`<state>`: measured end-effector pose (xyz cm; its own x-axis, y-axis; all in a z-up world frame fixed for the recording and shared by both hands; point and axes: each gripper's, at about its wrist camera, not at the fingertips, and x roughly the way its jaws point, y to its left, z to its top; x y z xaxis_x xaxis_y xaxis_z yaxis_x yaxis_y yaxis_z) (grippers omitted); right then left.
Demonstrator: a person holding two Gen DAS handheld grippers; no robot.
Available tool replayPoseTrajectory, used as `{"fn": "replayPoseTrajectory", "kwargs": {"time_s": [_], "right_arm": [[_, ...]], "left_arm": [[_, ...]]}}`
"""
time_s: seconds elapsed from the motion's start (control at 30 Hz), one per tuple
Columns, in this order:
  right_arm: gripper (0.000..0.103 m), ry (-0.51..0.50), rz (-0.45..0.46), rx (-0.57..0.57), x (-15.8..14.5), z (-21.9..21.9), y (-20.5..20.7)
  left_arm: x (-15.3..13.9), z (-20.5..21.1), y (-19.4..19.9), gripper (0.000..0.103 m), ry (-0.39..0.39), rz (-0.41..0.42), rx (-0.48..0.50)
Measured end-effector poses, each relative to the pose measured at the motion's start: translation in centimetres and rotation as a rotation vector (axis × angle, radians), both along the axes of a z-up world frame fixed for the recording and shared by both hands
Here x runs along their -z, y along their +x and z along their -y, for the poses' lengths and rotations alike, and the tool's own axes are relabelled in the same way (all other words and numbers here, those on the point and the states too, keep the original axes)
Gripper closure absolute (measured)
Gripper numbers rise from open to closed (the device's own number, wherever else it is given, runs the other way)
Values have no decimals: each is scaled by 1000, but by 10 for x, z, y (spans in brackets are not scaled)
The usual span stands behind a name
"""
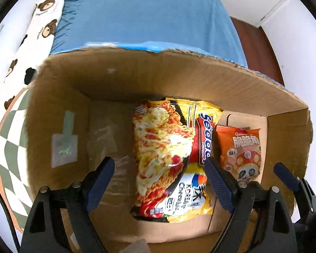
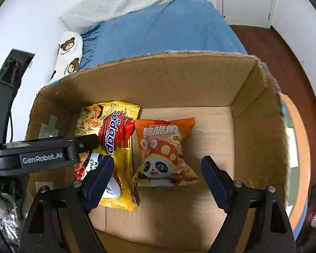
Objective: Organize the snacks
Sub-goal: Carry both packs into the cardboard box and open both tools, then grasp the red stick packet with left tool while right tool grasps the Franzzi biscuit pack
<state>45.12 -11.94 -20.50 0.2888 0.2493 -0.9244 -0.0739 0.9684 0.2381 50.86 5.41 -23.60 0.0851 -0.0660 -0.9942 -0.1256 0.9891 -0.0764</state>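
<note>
Left wrist view: the cardboard box [image 1: 179,73] holds a Sedaap noodle packet [image 1: 168,158] beside an orange snack bag [image 1: 240,147]. The left gripper [image 1: 160,164] hangs released, straddling the packet.

Right wrist view: the right gripper [image 2: 158,164] is released above the snack bag; a blue bed [image 2: 162,27] lies beyond the box.

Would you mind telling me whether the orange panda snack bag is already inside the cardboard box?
Inside. The orange panda snack bag lies flat on the floor of the cardboard box, beside the yellow noodle packet, untouched by either gripper.
</note>
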Motion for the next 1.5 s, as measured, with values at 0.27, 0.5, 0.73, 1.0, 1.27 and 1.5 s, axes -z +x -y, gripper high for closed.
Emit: {"fn": "replayPoseTrajectory", "kwargs": {"time_s": [0.27, 0.5, 0.73, 1.0, 1.27, 1.5], "right_arm": [[16, -72, 23, 36, -37, 0, -31], [16, -100, 60, 46, -59, 4, -72], [17, -132, 141, 65, -96, 4, -113], [17, -90, 174, 73, -133, 2, -158], [17, 0, -3, 116, -78, 2, -217], [16, 183, -307, 245, 25, 2, -271]], "left_arm": [[-47, -1, -49, 16, 64, 146, -9], [-80, 2, -88, 16, 81, 239, 7], [-113, 6, -123, 16, 60, 296, 2], [-142, 2, -171, 16, 47, 346, 6], [-102, -13, -237, 16, 125, 270, 69], [-4, -31, -292, 16, 219, 47, 198]]}}
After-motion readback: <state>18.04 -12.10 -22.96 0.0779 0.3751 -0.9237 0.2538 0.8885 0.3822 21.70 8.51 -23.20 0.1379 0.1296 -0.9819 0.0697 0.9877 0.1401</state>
